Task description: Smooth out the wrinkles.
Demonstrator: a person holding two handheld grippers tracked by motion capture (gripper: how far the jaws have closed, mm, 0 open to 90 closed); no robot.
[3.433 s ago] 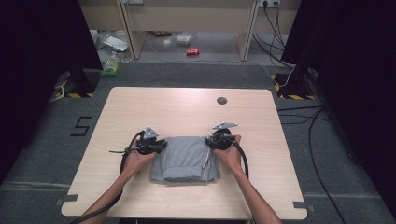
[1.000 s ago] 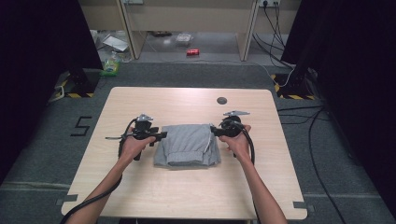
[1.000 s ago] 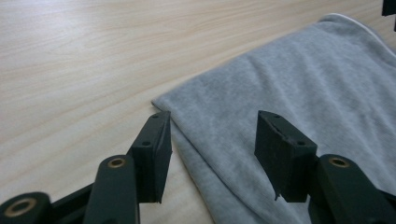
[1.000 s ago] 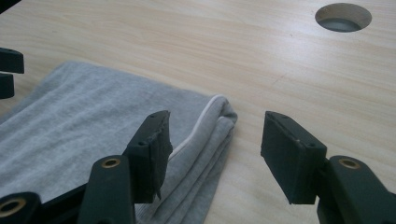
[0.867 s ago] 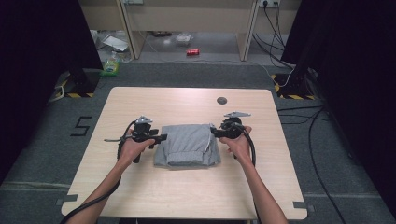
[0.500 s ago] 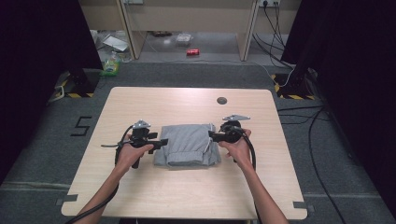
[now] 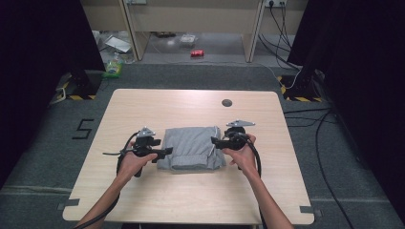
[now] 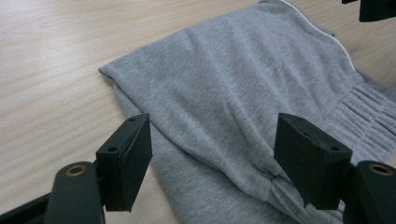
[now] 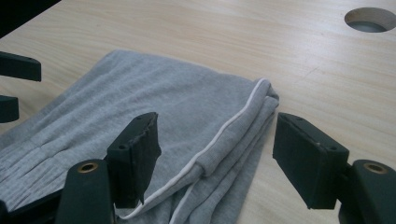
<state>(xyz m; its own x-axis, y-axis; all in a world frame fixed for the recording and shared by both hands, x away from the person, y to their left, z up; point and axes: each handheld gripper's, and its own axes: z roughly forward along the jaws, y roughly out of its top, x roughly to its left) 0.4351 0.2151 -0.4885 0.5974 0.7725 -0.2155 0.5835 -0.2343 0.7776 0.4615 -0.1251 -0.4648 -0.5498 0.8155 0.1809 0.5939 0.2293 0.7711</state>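
As lit, pale wooden table [image 7: 143,107], dark surrounds

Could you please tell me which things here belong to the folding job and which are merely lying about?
In use: folded grey garment; left gripper and right gripper, both open beside it; table.

Lying about: red can, green packet and papers on the floor.

The folded grey garment [image 7: 192,148] is occupying the centre of the table [image 7: 143,107], with the left gripper [image 7: 162,152] and right gripper [image 7: 215,141] flanking its 2 short sides, jaws having just opened with nothing clamped between the pads. Bare tabletop is lying open on all sides of the garment. A round cable hole [image 7: 227,102] is sitting near the far edge, well apart from the garment.
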